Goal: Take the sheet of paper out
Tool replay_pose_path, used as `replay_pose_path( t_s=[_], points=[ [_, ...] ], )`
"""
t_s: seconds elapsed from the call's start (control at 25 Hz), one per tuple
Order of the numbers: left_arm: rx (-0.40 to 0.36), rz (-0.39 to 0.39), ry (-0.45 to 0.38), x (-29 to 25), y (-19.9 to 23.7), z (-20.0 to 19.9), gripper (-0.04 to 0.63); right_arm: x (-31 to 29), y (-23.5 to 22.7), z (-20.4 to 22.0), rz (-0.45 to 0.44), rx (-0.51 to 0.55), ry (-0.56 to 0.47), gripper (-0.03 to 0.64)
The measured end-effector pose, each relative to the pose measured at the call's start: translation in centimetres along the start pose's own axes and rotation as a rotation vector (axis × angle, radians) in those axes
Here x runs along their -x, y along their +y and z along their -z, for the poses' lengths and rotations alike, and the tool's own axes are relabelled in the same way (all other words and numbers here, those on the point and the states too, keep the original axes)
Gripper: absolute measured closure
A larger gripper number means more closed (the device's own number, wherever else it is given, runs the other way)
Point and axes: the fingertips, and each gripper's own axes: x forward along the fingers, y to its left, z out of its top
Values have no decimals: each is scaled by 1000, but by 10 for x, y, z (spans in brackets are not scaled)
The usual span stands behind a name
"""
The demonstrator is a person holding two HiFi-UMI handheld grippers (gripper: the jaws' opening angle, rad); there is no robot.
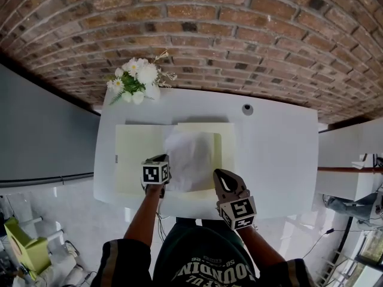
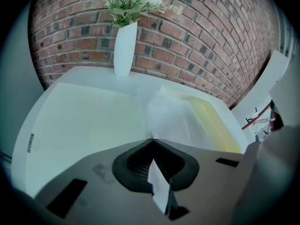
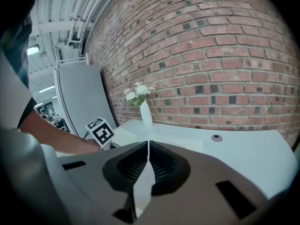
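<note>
A pale yellow folder [image 1: 134,154] lies open on the white table [image 1: 275,154]. A white, slightly rumpled sheet of paper [image 1: 190,157] rests on its right half. My left gripper [image 1: 158,159] is at the sheet's near left edge, shut on the paper. In the left gripper view the sheet [image 2: 168,121] runs straight out from the closed tips of the left gripper [image 2: 152,140]. My right gripper [image 1: 221,173] hovers by the sheet's near right corner, above the table's front edge. In the right gripper view the right gripper [image 3: 149,142] has its jaws together, with nothing visibly held.
A white vase of flowers [image 1: 139,81] stands at the table's back left, against the brick wall. A round cable grommet [image 1: 247,109] sits at the back, right of the folder. The table's right half [image 1: 281,160] is bare.
</note>
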Motion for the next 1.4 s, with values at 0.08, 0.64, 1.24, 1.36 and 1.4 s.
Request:
replay_pose_path(
  t_s=[0.08, 0.64, 1.24, 1.36, 1.4],
  points=[
    [1, -6, -3, 4, 3, 1, 584, 0, 3, 0, -2, 1, 1, 546],
    [1, -55, -50, 39, 33, 4, 584, 2, 23, -7, -32, 38, -14, 546],
    [9, -129, -156, 91, 59, 8, 584, 5, 44, -24, -47, 80, -73, 546],
    [0, -134, -189, 102, 61, 8, 584, 4, 51, -28, -45, 86, -91, 546],
    [-8, -135, -201, 106, 61, 7, 584, 4, 53, -30, -44, 89, -98, 546]
  ],
)
